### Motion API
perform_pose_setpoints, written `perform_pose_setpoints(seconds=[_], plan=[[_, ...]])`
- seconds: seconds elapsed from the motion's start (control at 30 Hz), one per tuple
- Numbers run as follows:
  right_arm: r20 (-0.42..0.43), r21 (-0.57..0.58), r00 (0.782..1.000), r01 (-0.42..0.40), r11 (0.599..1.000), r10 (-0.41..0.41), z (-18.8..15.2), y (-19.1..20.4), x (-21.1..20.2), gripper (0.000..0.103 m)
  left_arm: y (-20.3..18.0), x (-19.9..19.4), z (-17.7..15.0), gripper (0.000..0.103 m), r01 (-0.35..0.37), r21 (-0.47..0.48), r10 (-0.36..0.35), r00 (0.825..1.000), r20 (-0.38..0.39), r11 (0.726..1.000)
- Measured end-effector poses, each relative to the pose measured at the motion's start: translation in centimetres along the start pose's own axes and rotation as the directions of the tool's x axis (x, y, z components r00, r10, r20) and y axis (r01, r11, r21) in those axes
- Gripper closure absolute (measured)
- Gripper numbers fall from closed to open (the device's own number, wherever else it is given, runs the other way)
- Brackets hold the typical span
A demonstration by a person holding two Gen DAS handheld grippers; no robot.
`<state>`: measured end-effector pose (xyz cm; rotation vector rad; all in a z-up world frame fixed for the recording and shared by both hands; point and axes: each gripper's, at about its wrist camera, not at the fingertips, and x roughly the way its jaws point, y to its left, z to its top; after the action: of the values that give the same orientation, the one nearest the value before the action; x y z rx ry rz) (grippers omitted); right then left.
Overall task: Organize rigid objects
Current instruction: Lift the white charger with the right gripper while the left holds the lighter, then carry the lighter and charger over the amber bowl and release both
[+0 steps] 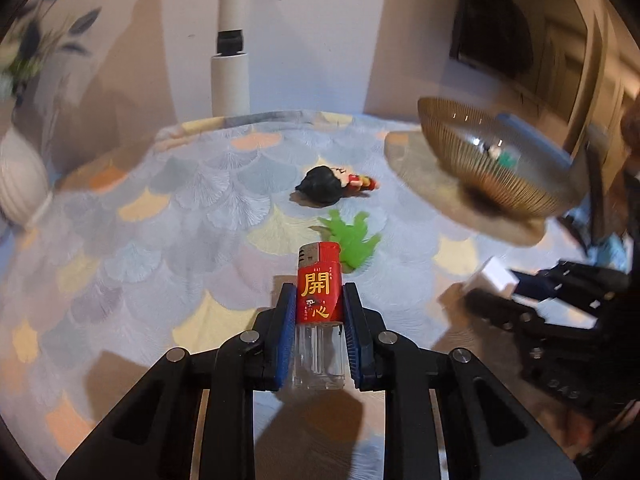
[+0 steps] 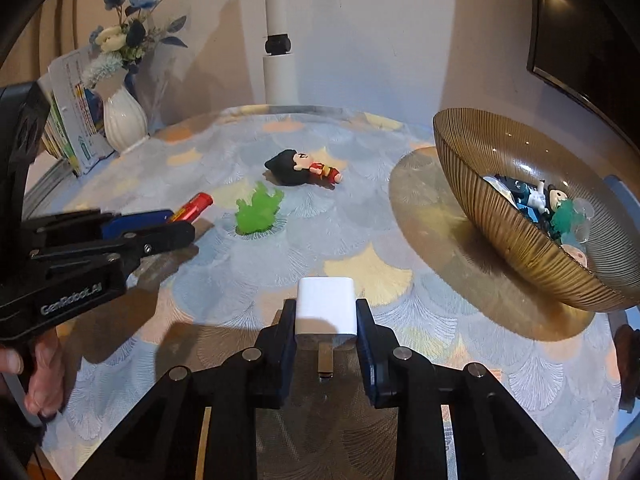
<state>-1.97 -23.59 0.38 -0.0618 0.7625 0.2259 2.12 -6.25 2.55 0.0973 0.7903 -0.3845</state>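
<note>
My left gripper (image 1: 319, 300) is shut on a red lighter (image 1: 319, 294) with a clear base, held above the table; it also shows at the left of the right wrist view (image 2: 176, 220) with the lighter (image 2: 192, 207). My right gripper (image 2: 326, 316) is shut on a white charger plug (image 2: 326, 308); it shows at the right in the left wrist view (image 1: 486, 292). A black-haired doll (image 2: 304, 168) and a green toy (image 2: 258, 210) lie on the table. An amber ribbed glass bowl (image 2: 512, 236) holding several small toys stands at the right.
A patterned cloth (image 2: 360, 272) covers the round table. A white vase with blue flowers (image 2: 124, 118) and booklets (image 2: 76, 120) stand at the back left. A white pole (image 2: 280, 52) rises behind the table. A dark screen (image 2: 580, 40) hangs on the right wall.
</note>
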Motion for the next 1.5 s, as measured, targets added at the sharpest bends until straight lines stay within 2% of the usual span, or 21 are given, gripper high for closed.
perform_pose_setpoints(seconds=[0.07,0.23,0.47,0.7,0.8,0.93,1.1,1.17,1.3,1.43,1.5], plan=[[-0.003,-0.004,1.0,-0.004,1.0,0.004,0.0,0.3,0.0,0.076,0.3,-0.5,-0.3,0.083,0.031,-0.045,-0.031,0.999,0.014,0.998],[-0.004,-0.027,1.0,-0.013,1.0,0.013,-0.1,0.8,-0.1,0.076,-0.4,-0.8,-0.8,0.083,-0.001,-0.024,0.002,0.999,0.044,1.0],[0.009,-0.022,1.0,-0.029,0.999,0.029,-0.2,0.5,-0.4,0.077,0.3,-0.7,-0.9,0.083,0.011,-0.059,-0.009,0.999,0.037,0.998],[0.024,-0.026,0.999,-0.025,0.999,0.026,-0.3,0.8,-0.7,0.077,0.0,-0.1,-0.9,0.083,0.016,-0.037,-0.016,1.0,0.014,0.999],[0.061,-0.018,0.998,-0.02,1.0,0.021,-0.4,0.7,-1.5,0.077,0.1,-0.2,-1.0,0.083,0.019,-0.041,-0.018,1.0,0.019,0.999],[0.091,0.038,0.995,-0.05,0.998,0.046,-0.4,-0.4,-2.3,0.077,0.2,-0.6,-1.0,0.083,0.009,-0.047,-0.007,0.999,0.037,0.999],[0.15,0.203,0.971,-0.215,0.955,0.186,-0.9,-4.2,-3.9,0.077,0.3,-0.7,-1.0,0.083,0.012,-0.051,-0.01,0.999,0.039,0.999],[0.157,0.247,0.966,-0.242,0.938,0.208,-1.2,-5.3,-4.2,0.077,0.3,-0.7,-1.0,0.083,0.017,-0.051,-0.015,0.999,0.04,0.999],[0.164,0.28,0.966,-0.239,0.93,0.199,-1.5,-6.7,-5.5,0.077,0.5,-1.0,-1.0,0.083,0.028,-0.057,-0.025,0.998,0.051,0.998],[0.228,0.286,0.96,-0.226,0.931,0.163,-0.5,-8.3,-8.4,0.077,0.3,-1.0,-0.8,0.083,0.038,-0.063,-0.035,0.998,0.042,0.997],[0.25,0.308,0.961,-0.199,0.93,0.122,0.3,-9.9,-9.6,0.077,-0.7,-1.5,-0.1,0.083,0.096,-0.052,-0.093,0.994,0.053,0.994]])
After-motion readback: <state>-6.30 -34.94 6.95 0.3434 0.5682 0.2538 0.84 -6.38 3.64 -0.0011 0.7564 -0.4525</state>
